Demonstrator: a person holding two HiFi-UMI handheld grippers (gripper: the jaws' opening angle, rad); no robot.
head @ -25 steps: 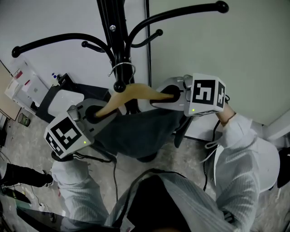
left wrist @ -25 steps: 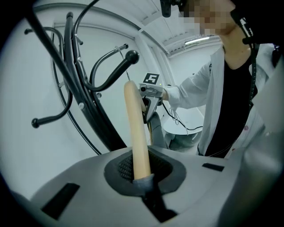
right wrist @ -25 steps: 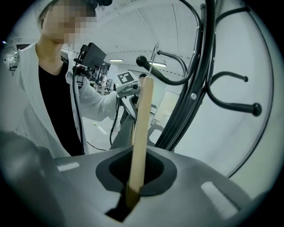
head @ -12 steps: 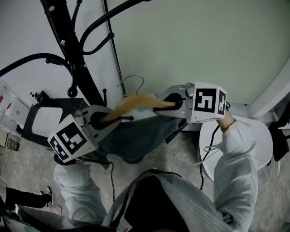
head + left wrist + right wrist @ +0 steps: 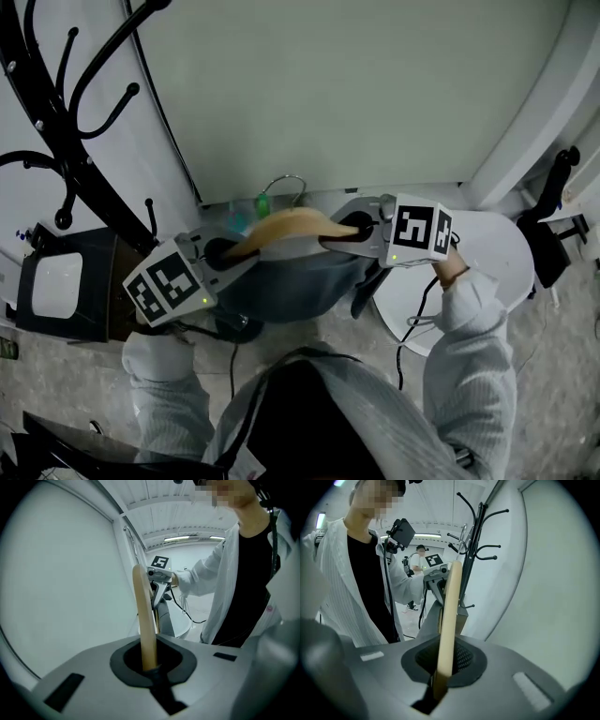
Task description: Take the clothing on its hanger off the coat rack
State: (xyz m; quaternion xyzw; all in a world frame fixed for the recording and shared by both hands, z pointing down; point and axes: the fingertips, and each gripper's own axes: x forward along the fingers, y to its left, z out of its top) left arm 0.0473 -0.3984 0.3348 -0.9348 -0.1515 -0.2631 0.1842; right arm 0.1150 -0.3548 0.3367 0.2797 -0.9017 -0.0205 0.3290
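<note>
A wooden hanger (image 5: 281,225) with a metal hook (image 5: 284,182) carries dark grey clothing (image 5: 281,286) and hangs free in the air, clear of the black coat rack (image 5: 56,141) at the upper left. My left gripper (image 5: 220,251) is shut on the hanger's left arm (image 5: 143,616). My right gripper (image 5: 347,230) is shut on the right arm (image 5: 450,616). In the right gripper view the coat rack (image 5: 476,536) stands behind the hanger, by the wall. The clothing is hidden in both gripper views.
A round white table (image 5: 497,262) stands at the right, just beyond my right gripper. A black-framed stand (image 5: 56,286) sits on the floor at the left, under the rack. A pale wall runs straight ahead. A person (image 5: 419,557) stands far off.
The hanger's hook has come off the rack's arm. Both grippers have carried hanger and clothing to the right, away from the rack, which has slid to the head view's left edge.
</note>
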